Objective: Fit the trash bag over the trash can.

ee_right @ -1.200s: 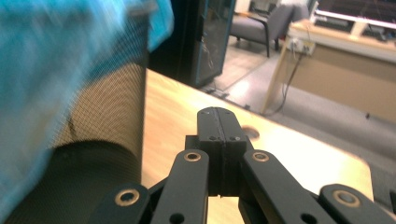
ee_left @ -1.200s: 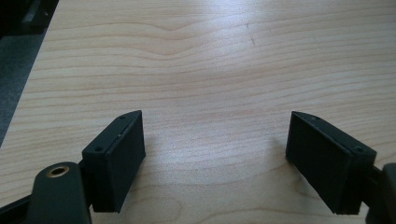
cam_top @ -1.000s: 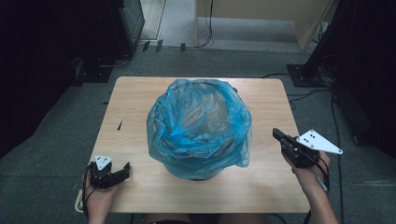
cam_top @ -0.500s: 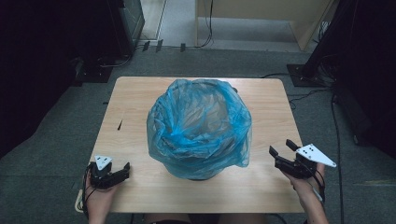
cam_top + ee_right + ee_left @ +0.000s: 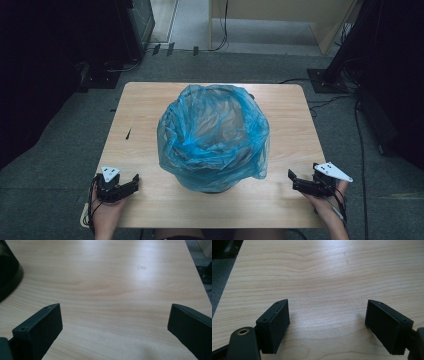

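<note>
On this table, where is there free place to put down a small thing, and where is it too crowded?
Bare wood lies along the table's left edge beside the blue bag, along the right edge past it, and in a strip behind it. The near corners are taken: the left gripper and right gripper rest there, jaws open. The bin under the bag fills the middle.

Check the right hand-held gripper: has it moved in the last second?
Yes. The right hand-held gripper has drawn back toward the person along the table's right edge, from beside the bag-lined bin toward the near corner, jaws open.
</note>
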`<state>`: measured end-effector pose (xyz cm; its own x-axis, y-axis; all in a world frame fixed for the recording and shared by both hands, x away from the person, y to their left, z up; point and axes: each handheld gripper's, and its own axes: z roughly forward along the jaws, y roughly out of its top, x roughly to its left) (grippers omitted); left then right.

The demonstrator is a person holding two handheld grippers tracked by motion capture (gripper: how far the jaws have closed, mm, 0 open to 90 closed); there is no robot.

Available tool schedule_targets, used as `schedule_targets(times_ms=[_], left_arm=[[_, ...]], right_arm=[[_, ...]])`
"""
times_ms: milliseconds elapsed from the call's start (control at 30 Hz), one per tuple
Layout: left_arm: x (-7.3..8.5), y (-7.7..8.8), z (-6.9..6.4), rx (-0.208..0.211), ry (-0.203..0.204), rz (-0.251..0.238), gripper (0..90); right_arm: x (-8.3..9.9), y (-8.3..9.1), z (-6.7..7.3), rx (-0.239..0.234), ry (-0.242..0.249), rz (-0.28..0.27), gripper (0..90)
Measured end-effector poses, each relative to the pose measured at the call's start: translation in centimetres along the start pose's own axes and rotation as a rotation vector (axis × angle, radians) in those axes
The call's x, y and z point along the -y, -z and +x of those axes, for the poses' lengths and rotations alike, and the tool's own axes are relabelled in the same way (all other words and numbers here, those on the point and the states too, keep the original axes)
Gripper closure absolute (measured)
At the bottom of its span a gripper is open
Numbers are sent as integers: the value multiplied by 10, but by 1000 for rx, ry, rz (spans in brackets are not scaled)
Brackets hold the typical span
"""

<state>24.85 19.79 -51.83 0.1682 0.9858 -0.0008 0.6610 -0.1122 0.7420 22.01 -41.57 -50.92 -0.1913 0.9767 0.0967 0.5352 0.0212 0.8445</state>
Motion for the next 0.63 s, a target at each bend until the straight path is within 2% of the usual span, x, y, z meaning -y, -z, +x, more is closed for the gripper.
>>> schedule_targets(times_ms=[133, 167, 200, 267, 300, 367, 400, 633], left_arm=[[0, 0, 0, 0, 0, 0, 202], [0, 0, 0, 0, 0, 0, 202], [0, 0, 0, 0, 0, 0, 202], [0, 0, 0, 0, 0, 0, 203], [0, 0, 0, 0, -1, 0, 202], [0, 0, 0, 0, 0, 0, 202], [0, 0, 0, 1, -1, 0, 202], [0, 0, 0, 0, -1, 0, 202]], right_arm=[[11, -4, -6, 26, -16, 35, 0], [11, -4, -7, 31, -33, 55, 0], [12, -3, -8, 35, -37, 50, 0], [12, -3, -8, 40, -24, 58, 0], [12, -5, -7, 41, -18, 87, 10], [12, -10, -6, 72, 4, 187, 45], [12, -12, -5, 93, 19, 207, 42], [12, -12, -5, 94, 18, 206, 42]])
